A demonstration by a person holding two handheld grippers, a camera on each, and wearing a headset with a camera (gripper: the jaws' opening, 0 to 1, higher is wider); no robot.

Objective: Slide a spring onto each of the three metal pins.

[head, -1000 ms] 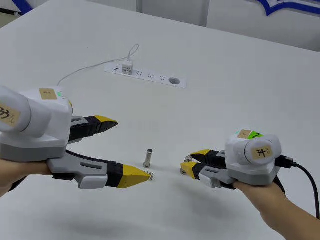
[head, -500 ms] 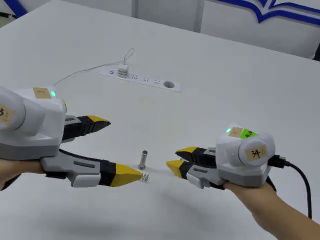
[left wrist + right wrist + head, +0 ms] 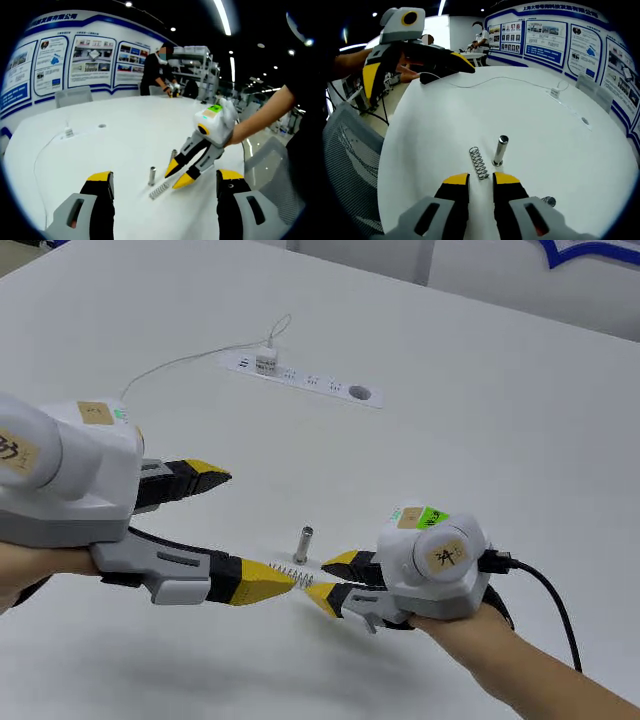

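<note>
Head view: the left tool (image 3: 262,528) was held at the left over the white surface (image 3: 480,440), jaws spread wide, nothing between them. Its lower yellow tip sat just beside one end of the spring (image 3: 290,572).

The spring lay flat on the surface, between that tip and the tips of the right tool (image 3: 318,578). Whether either tool touched it could not be told.

One metal pin (image 3: 303,543) stood upright on its head, just behind the spring and apart from it.

Right gripper view: the right tool's jaws were drawn close, a narrow gap between the yellow tips, holding nothing. The spring lay just ahead of the tips, slightly toward the left jaw, with the pin upright just to its right. A small metal piece (image 3: 547,201) lay close by the right jaw; too small to identify.

Left gripper view: spring and pin lay between the two wide jaws, with the right tool coming in from the right with its tips near the spring.

Far side of the surface: a white power strip (image 3: 300,380) with a charger (image 3: 266,362) plugged in and a thin white cable (image 3: 180,365) running left.
</note>
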